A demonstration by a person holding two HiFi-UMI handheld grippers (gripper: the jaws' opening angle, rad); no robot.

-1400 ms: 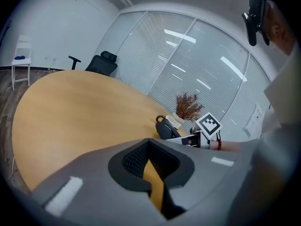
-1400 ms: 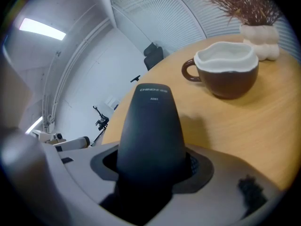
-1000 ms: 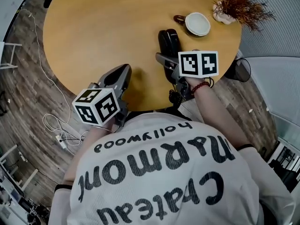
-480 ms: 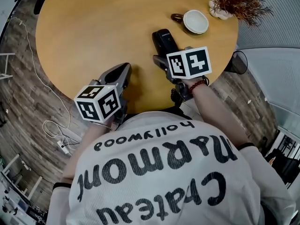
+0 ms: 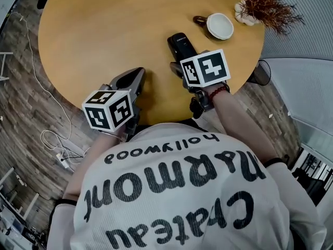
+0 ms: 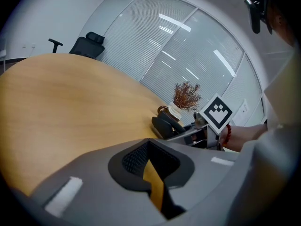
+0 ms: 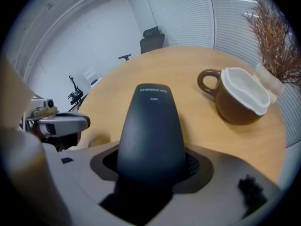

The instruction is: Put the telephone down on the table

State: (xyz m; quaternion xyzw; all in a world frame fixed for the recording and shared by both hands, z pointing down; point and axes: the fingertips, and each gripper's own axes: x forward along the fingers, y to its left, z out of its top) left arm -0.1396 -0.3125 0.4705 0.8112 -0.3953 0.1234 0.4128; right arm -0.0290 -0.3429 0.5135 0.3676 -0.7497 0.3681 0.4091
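Observation:
A black telephone handset (image 5: 180,45) sticks out forward from my right gripper (image 5: 178,66), which is shut on its near end. In the right gripper view the telephone (image 7: 150,126) fills the gap between the jaws of the right gripper (image 7: 151,173) and points over the round wooden table (image 5: 104,25). I cannot tell whether it touches the tabletop. My left gripper (image 5: 136,77) hovers at the table's near edge, to the left of the telephone. The left gripper (image 6: 153,173) is shut with nothing in it. The left gripper view shows the telephone (image 6: 164,125) low over the wood.
A brown mug (image 5: 218,26) with a white inside stands just beyond the telephone, and dried branches in a vase (image 5: 265,4) stand right of it. A dark bin (image 5: 263,72) stands on the floor at the right. White cables (image 5: 57,139) lie on the floor at the left.
My right gripper has shifted a little to the left with the telephone still held. The left gripper has hardly moved.

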